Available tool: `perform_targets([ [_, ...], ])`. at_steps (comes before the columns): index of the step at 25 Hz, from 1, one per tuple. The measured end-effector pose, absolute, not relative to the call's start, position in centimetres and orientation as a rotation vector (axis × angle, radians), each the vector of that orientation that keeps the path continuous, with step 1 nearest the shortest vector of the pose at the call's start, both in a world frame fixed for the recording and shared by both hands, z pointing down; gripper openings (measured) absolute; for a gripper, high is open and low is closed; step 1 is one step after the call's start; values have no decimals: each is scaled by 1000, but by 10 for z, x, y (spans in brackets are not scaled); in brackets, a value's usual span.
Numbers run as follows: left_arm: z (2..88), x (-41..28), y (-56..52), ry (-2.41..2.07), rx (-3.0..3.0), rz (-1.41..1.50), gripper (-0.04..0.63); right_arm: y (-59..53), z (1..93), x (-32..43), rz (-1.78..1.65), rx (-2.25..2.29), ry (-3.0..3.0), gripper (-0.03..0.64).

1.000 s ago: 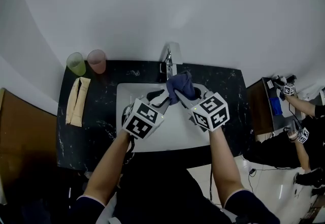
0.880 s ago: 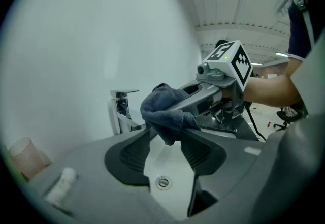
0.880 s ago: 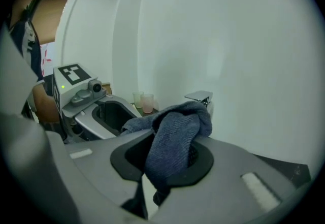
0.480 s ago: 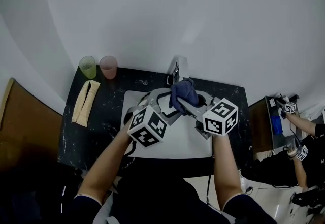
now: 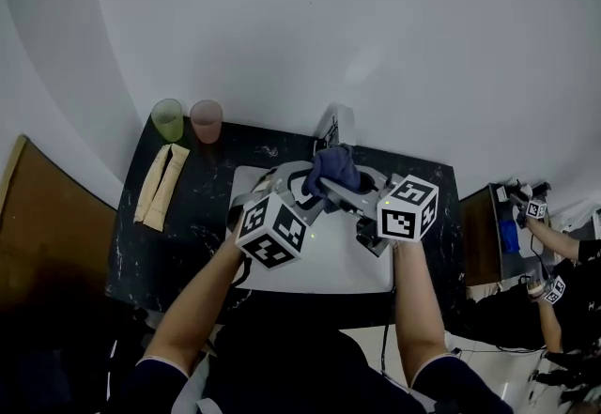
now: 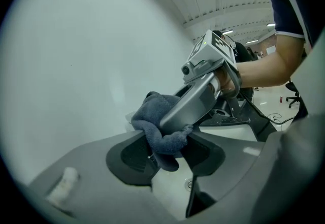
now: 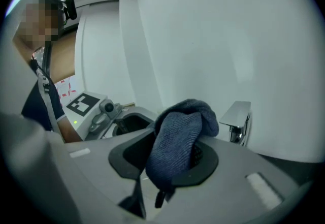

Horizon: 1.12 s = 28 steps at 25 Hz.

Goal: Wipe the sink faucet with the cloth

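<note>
A dark blue cloth (image 5: 334, 166) hangs bunched over the white sink (image 5: 324, 257), just in front of the chrome faucet (image 5: 334, 127). My right gripper (image 5: 331, 185) is shut on the cloth (image 7: 180, 136); its jaws have just been opening a little, with the wad still pinched between them. The faucet (image 7: 238, 115) stands close behind it. My left gripper (image 5: 302, 183) comes in from the left. Its jaws have just been closing, and the cloth's lower end (image 6: 163, 142) hangs in their gap without being clamped. The right gripper's finger (image 6: 190, 103) crosses the cloth there.
A green cup (image 5: 168, 119) and a pink cup (image 5: 206, 120) stand at the back left of the black marble counter (image 5: 188, 248). A folded beige cloth (image 5: 161, 185) lies below them. A white wall rises right behind the faucet. Another person works at the far right (image 5: 549, 248).
Both grippers have risen a little with the cloth, nearer the faucet. The left jaws have let go of the cloth and stand wider around it.
</note>
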<state>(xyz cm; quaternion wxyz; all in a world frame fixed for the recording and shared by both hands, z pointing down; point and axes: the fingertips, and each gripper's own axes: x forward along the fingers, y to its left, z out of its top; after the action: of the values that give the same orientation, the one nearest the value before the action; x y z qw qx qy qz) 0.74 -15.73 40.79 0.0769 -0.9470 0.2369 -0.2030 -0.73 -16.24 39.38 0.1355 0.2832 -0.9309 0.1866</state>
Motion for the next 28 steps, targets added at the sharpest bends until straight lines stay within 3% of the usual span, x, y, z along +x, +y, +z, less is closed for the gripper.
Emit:
perform_targets([
  [2,410,3,-162,738,-2890,-576,127,-162,388,-6,589,829,-2750,146],
  [4,411,-1,-169,765,-2942,-537,115,-160,385,-6,619,810,-2785,201],
  [8,416,-11,-184,829,-3012,-499,110,-159,391,-3,578,833,-2758,244],
  [11,420,-23,-201,888,-3026,-494,110,-166,397,6,558,904,-2731,242],
  [18,436,-30,-231,965,-3077,-522,110,-180,423,21,464,1051,-2568,118],
  [28,463,17,-227,753,-3198,-525,114,-195,445,50,417,1197,-2419,94],
])
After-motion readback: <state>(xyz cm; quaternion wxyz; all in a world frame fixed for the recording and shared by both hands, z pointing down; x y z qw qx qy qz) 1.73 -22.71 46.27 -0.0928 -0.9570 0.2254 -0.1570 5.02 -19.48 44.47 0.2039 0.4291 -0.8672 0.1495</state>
